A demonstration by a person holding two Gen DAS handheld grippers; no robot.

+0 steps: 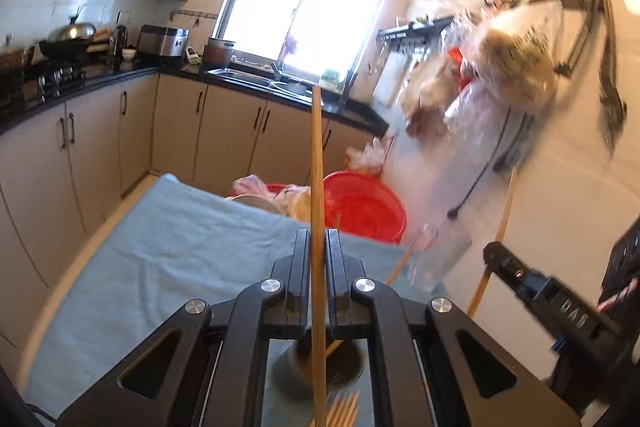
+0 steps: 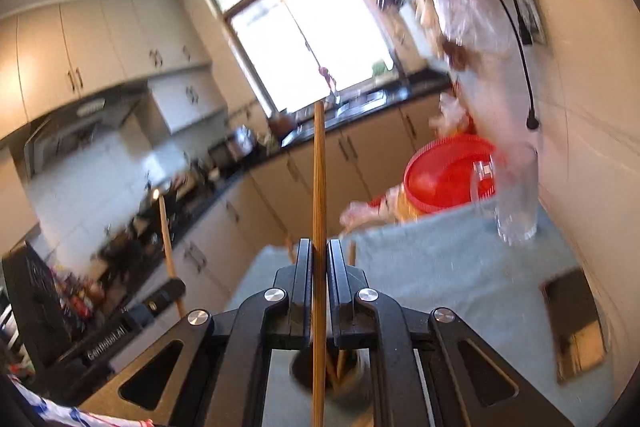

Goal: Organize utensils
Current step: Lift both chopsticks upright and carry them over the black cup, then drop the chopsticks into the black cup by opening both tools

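Observation:
My left gripper [image 1: 318, 241] is shut on a wooden chopstick [image 1: 316, 163] that stands upright between the pads. Below it a round utensil holder [image 1: 320, 367] stands on the blue cloth with another chopstick inside, and several loose chopsticks [image 1: 344, 409] lie beside it. My right gripper [image 2: 319, 251] is shut on a second wooden chopstick [image 2: 319, 171], also upright, above the same holder [image 2: 352, 371]. The right gripper shows in the left wrist view [image 1: 532, 279] at the right, and the left gripper shows in the right wrist view [image 2: 160, 297] at the left.
The table is covered with a blue cloth [image 1: 168, 247]. A red basket [image 1: 364, 203] and plastic bags sit beyond its far edge. A clear glass mug [image 2: 514, 199] stands at the far right of the table. A shiny tray [image 2: 576, 323] lies at the right. Bags hang on the wall.

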